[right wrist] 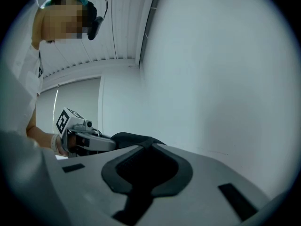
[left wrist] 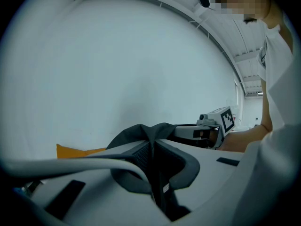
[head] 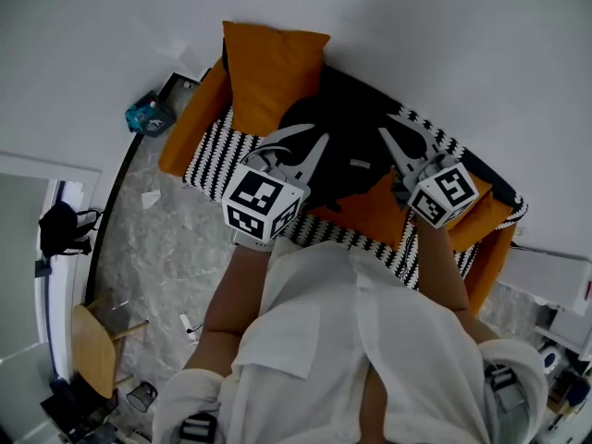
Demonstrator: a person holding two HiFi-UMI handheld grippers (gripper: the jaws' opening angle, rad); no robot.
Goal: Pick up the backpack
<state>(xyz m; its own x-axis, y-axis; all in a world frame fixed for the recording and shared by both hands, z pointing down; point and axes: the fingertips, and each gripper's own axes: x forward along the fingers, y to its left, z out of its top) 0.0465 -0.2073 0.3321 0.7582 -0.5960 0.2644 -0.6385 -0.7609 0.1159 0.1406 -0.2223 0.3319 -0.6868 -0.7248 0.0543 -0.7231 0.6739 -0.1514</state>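
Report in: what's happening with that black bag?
Left gripper shut on backpack fabric. Right gripper shut on it too. Backpack over the orange sofa, cushion alongside. Nothing seen in the way.

Looks like someone's living room, pretty homey.
Orange sofa with a matching cushion and a black-and-white striped throw against a plain white wall, marbled floor, wooden chair off to the side.
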